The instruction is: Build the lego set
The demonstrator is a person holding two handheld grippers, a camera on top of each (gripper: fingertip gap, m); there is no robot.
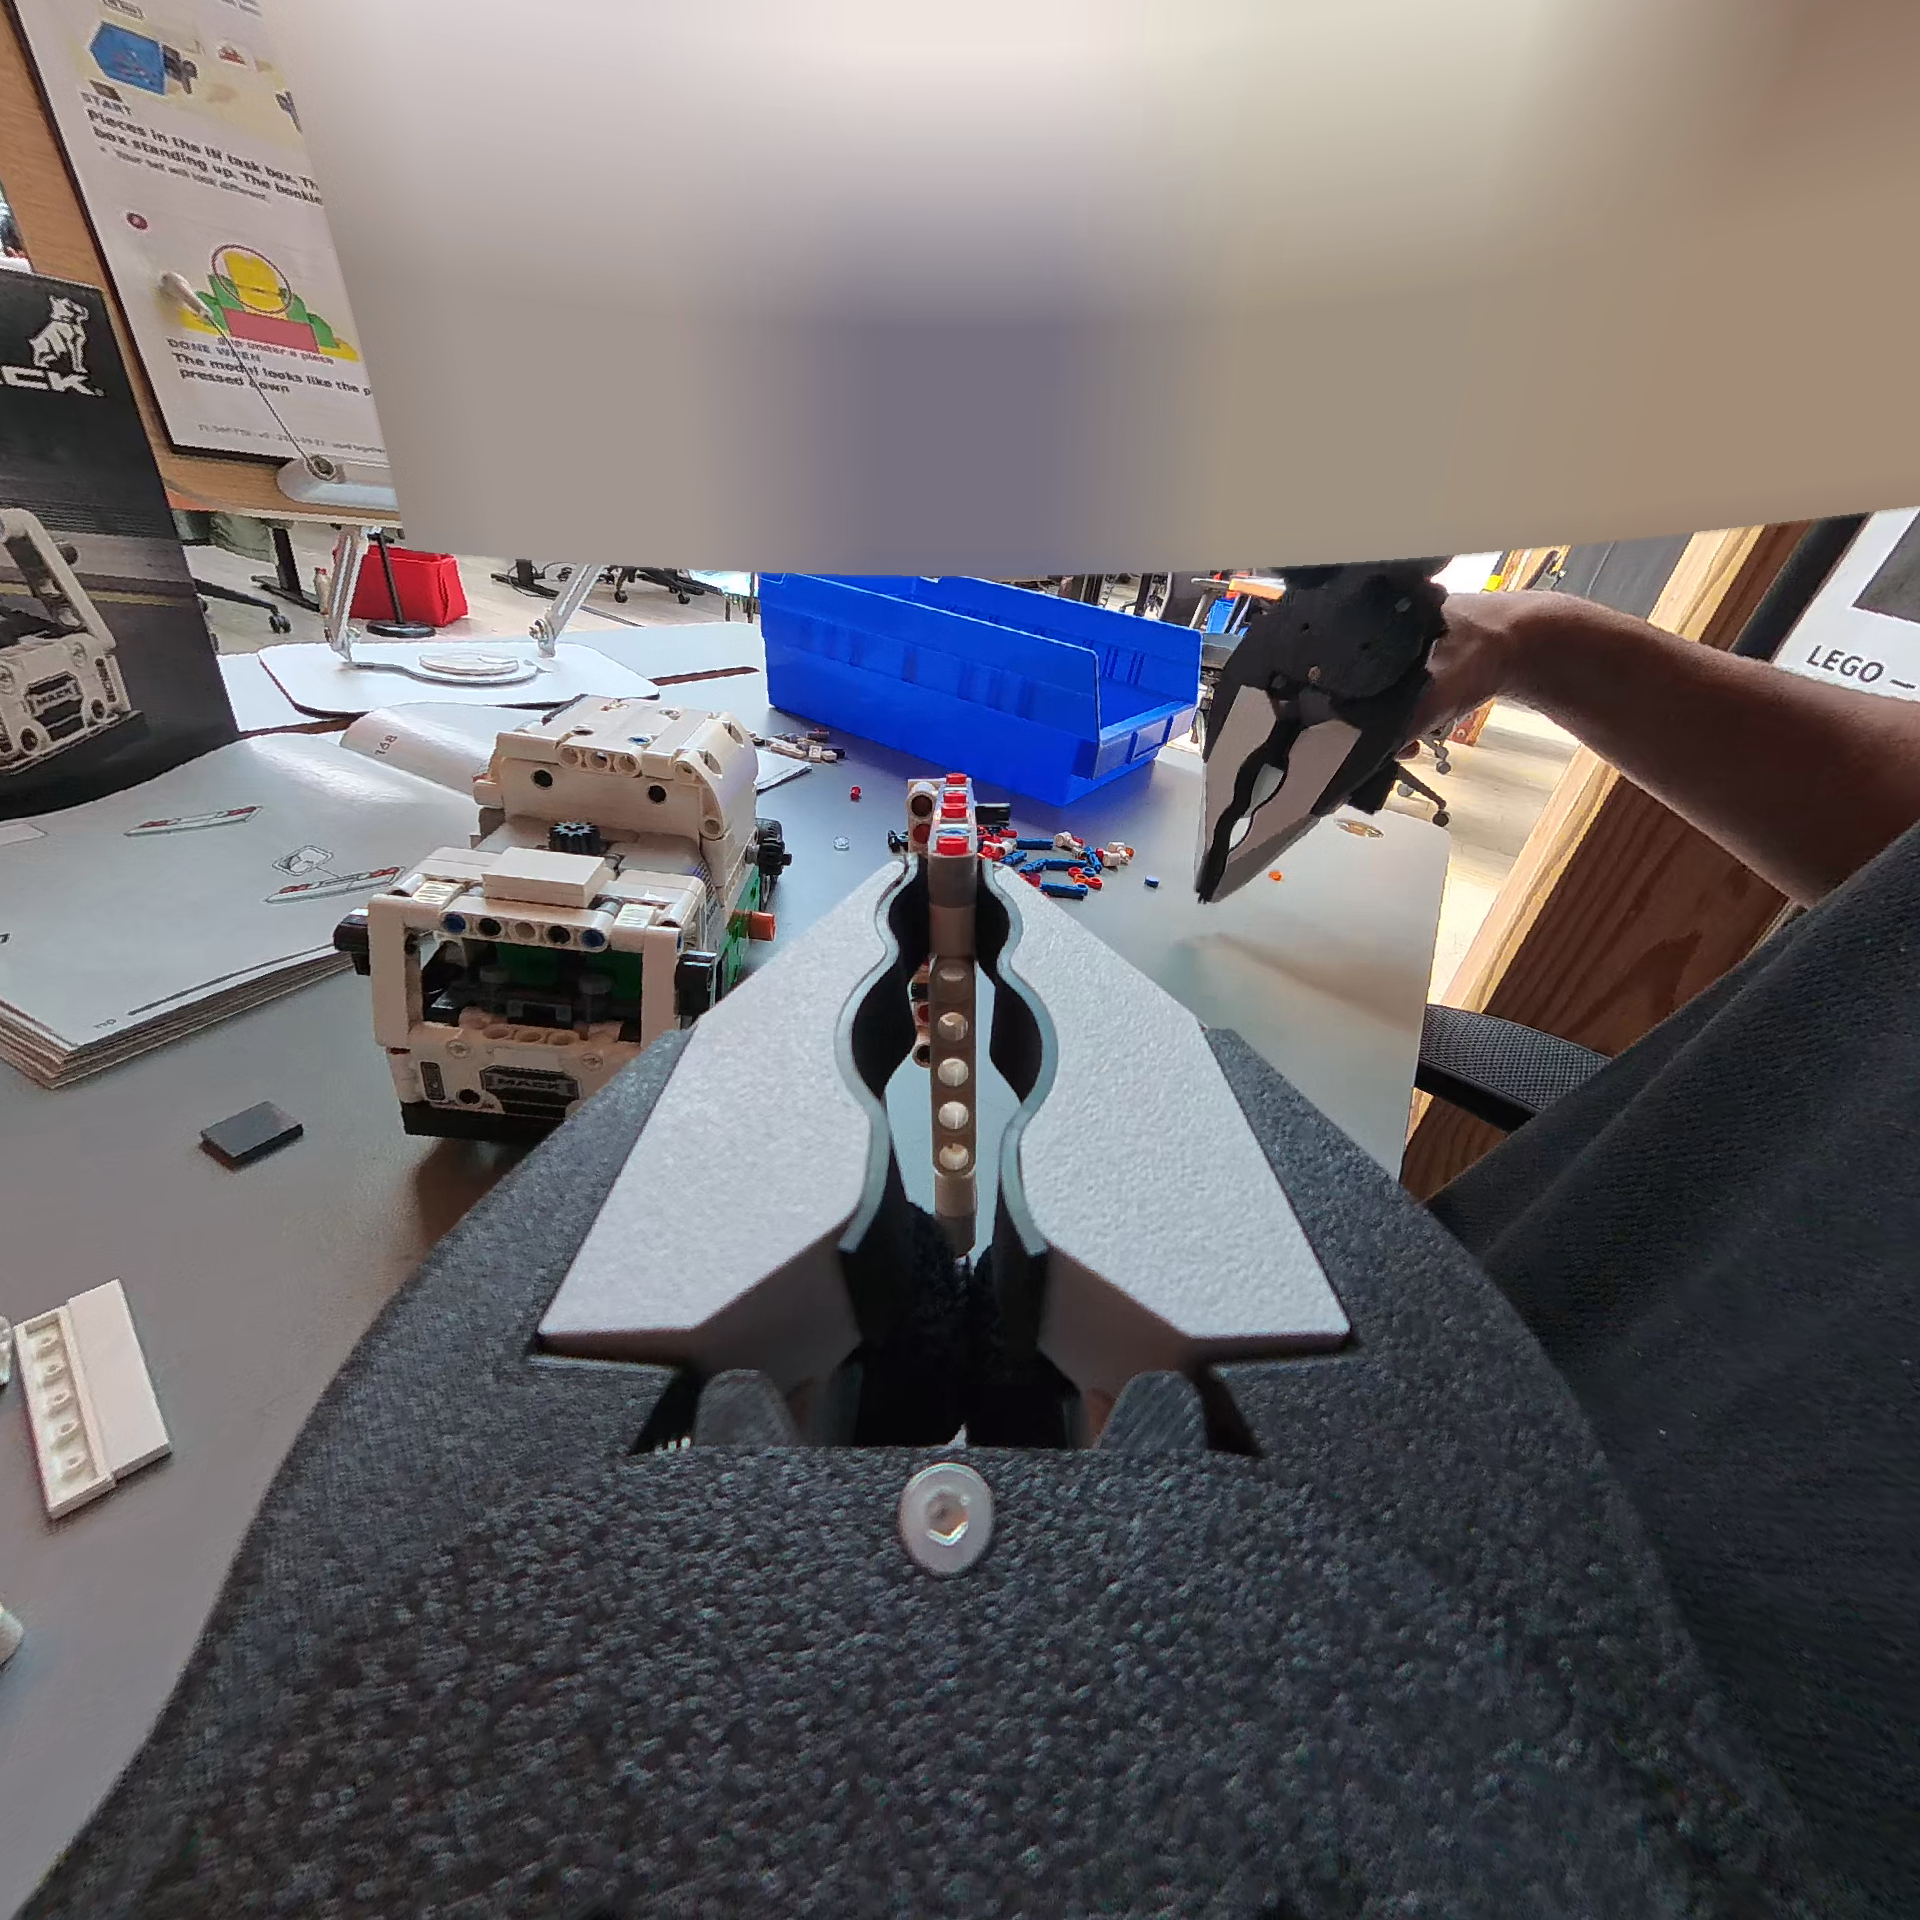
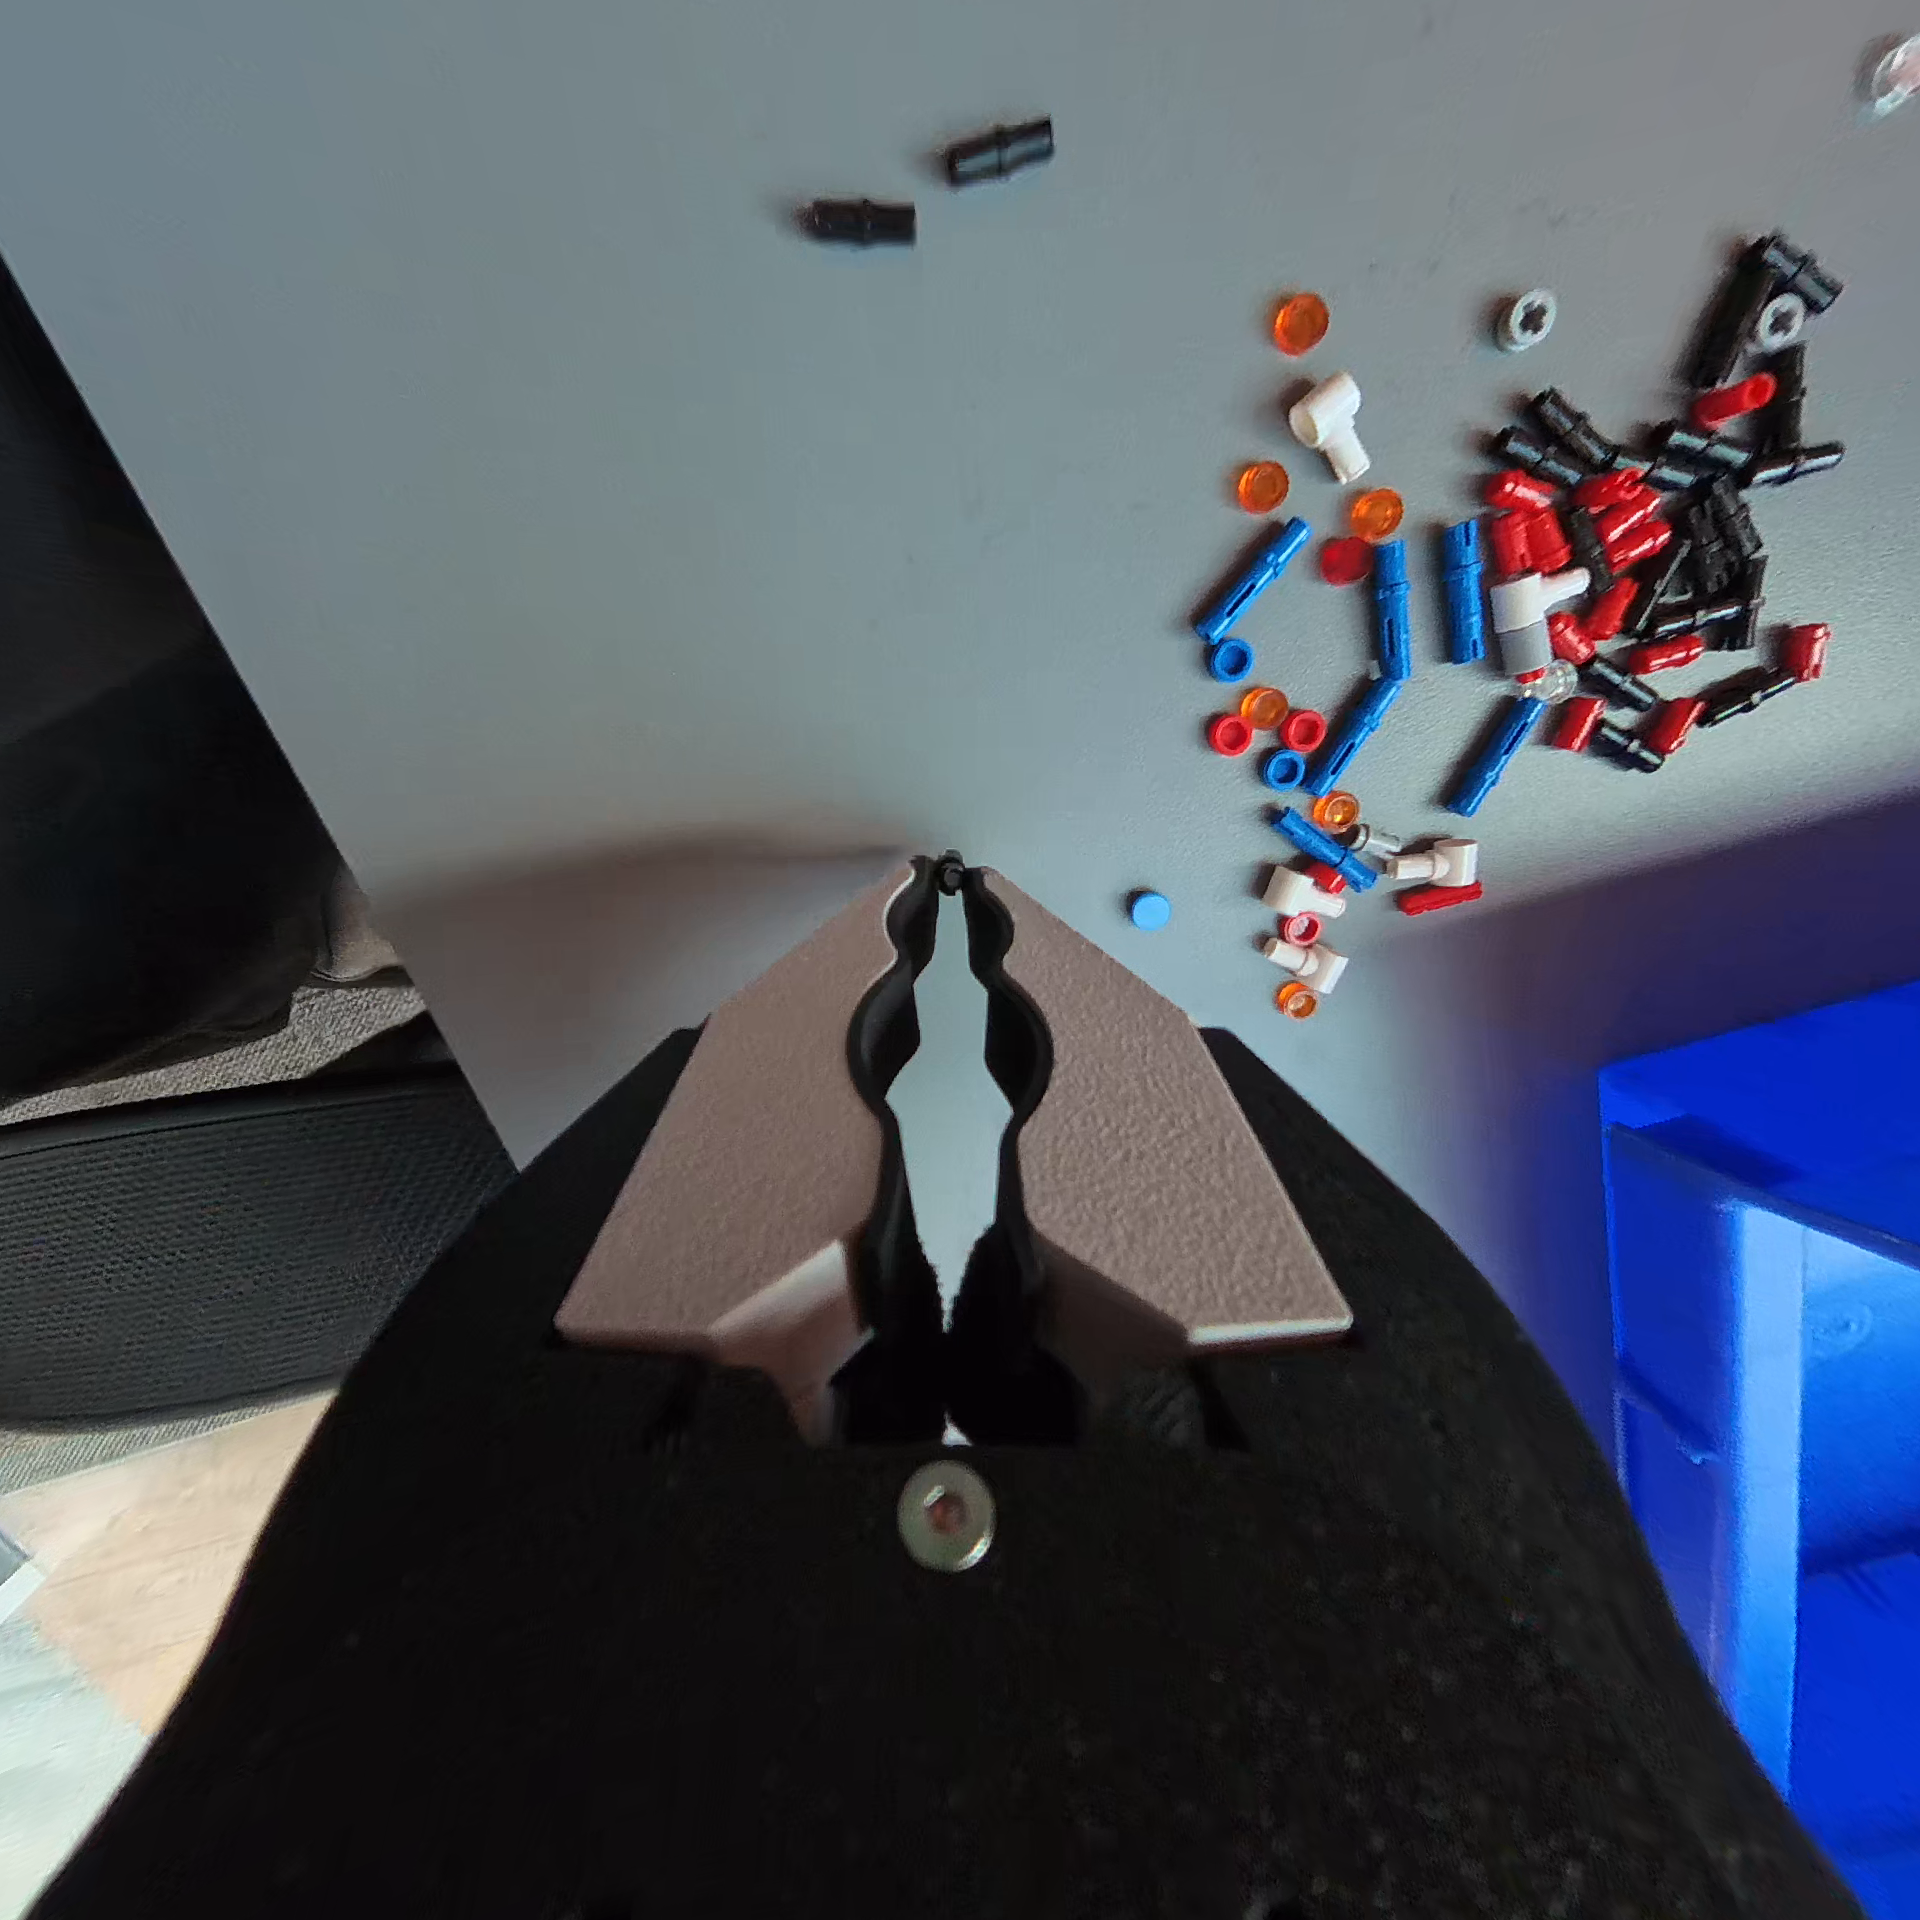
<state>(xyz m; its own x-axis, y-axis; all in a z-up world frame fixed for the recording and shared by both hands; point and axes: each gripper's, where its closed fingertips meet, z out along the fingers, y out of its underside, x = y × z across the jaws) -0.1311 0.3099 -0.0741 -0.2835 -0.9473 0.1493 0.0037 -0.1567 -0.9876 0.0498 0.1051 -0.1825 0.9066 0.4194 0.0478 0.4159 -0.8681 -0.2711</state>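
Two grippers work over our grey table [image 2: 623, 520]. Our left gripper [image 1: 951, 883] pinches a grey beam [image 1: 953, 1049] lengthwise, red studs outward. Our right gripper [image 2: 948, 873] nips a tiny black pin [image 2: 949, 871] at its tips, near loose pins [image 2: 1558, 582].

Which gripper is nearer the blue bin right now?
Right. The right gripper hovers beside the blue bin, over the loose small pieces on the table. The left gripper sits farther back, clamping a grey holed beam.
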